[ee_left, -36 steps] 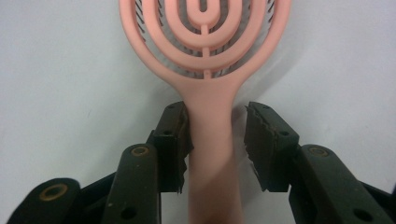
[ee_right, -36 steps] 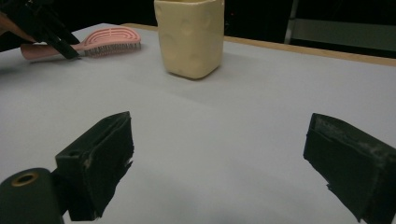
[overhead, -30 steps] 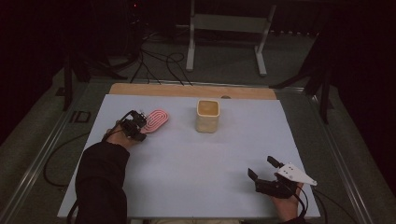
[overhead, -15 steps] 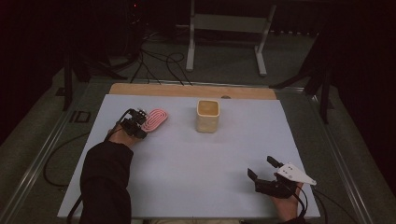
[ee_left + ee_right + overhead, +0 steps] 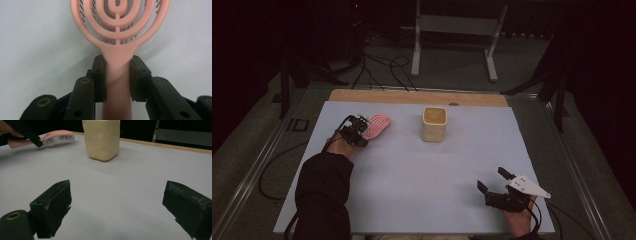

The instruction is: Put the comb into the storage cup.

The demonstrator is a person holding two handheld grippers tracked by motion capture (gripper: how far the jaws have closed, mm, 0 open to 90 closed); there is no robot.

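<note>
Two grippers, one pink hairbrush and one cream cup share a pale table (image 5: 412, 190). Nearest, well to the right of the cup (image 5: 434, 124), the right gripper (image 5: 494, 181) rests with jaws spread, holding nothing. Farther off, left of the cup, the left gripper (image 5: 361, 131) has just pressed together on the handle of the hairbrush (image 5: 377, 126), which lies on the table. Beyond the cup, cables and a metal stand (image 5: 454, 30) sit on a dark floor. The left gripper view shows the brush's looped back; the right gripper view shows its white bristles facing down.
</note>
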